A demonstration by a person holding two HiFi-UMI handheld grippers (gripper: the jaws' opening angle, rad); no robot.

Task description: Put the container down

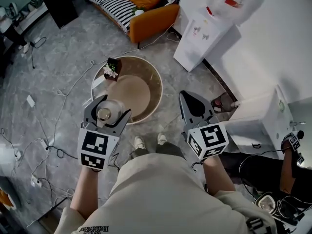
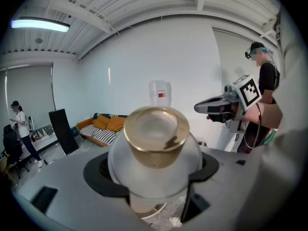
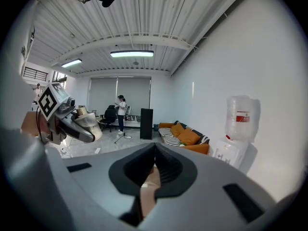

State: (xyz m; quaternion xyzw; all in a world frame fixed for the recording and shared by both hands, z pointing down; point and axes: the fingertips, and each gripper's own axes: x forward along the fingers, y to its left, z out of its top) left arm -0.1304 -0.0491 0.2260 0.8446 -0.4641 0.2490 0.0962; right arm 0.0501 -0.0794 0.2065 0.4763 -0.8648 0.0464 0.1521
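Beside round counter, gripped container in wide-spread left gripper; right gripper closed, empty. Needed lowering upright, clear of flowers.

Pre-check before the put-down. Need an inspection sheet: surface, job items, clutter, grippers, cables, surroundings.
Surface: round table on a grey floor, in front of the person.
Job's things: frosted container with a gold rim, held in the air, not yet set down.
Clutter: potted plant at the table's far left edge.
Grippers: left gripper closed on the container; right gripper shut, nothing in it.
Cables: several cables trail over the floor left of the table.
Surroundings: orange sofa, water dispenser by the wall.
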